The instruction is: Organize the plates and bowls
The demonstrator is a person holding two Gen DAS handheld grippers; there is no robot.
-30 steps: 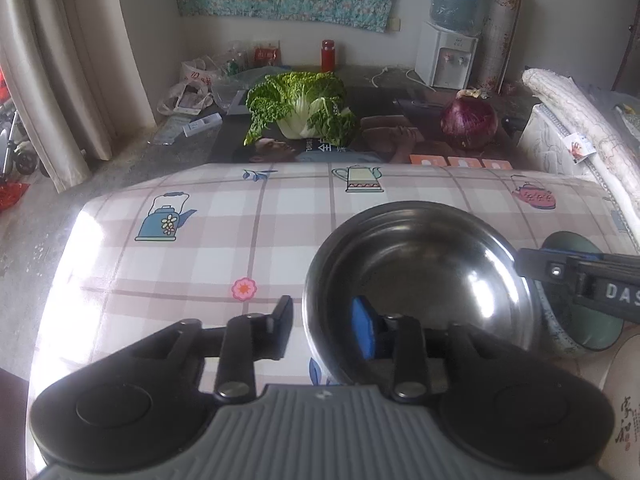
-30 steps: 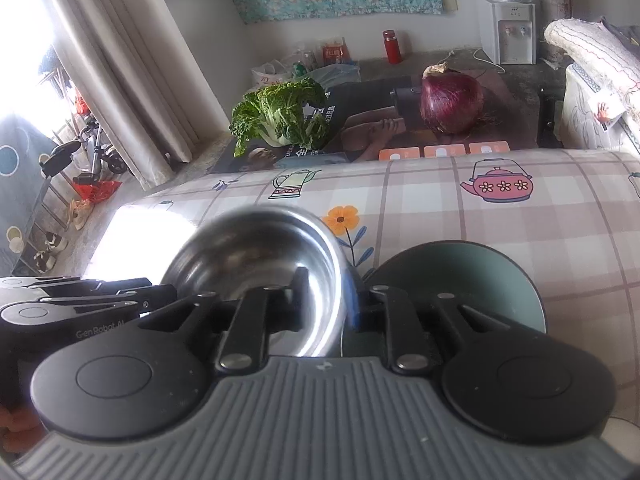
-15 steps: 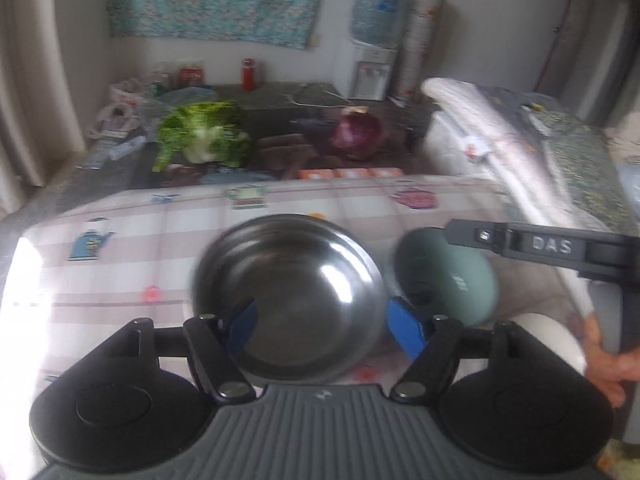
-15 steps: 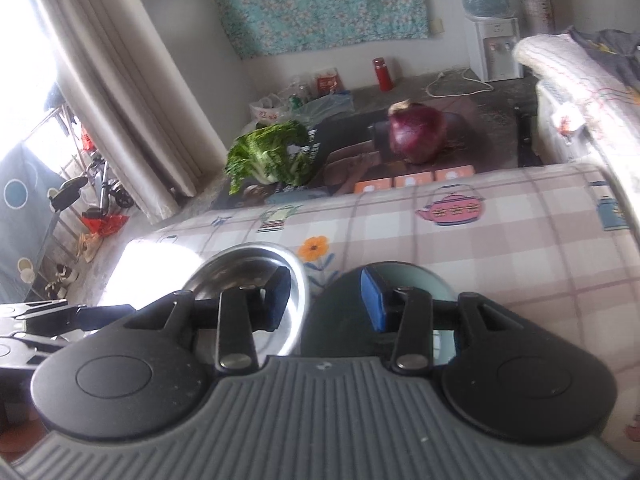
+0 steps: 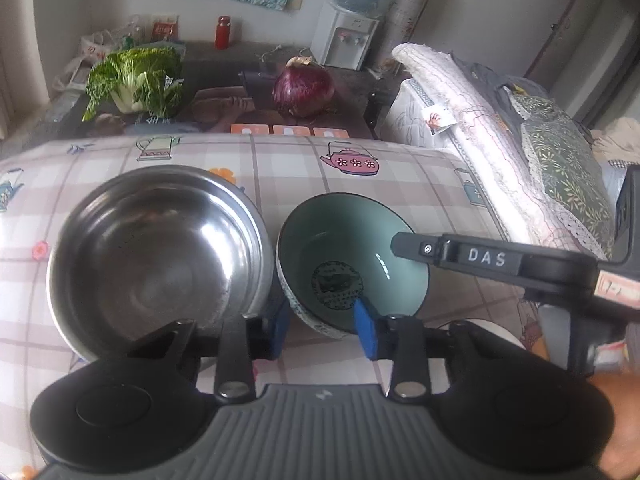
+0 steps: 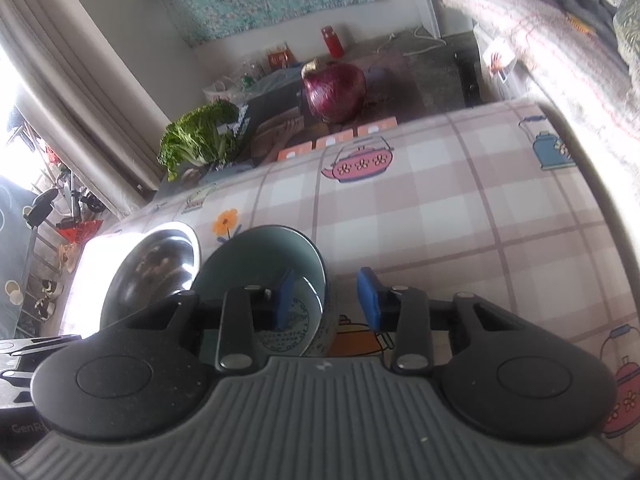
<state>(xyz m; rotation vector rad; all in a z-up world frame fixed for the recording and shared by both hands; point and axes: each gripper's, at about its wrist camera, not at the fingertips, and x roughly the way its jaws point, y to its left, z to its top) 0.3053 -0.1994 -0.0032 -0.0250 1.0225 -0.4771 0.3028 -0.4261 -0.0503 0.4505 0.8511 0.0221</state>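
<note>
Green bowl (image 5: 352, 268), centre frame beside steel bowl (image 5: 156, 256) on bench (image 5: 400, 184): judged glazed, brittle, slippery; best gripped at rim. Left hand-held gripper (image 5: 322, 332) and right hand-held gripper (image 6: 326, 300) are spread apart, straddling its rim.

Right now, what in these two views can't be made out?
- White dish, left wrist view: mostly hidden behind the left tool body, so plate or bowl is unclear.
- Steel bowl, right wrist view: far rim washed out by window glare.
- Green bowl, right wrist view: near side covered by the right tool.
</note>
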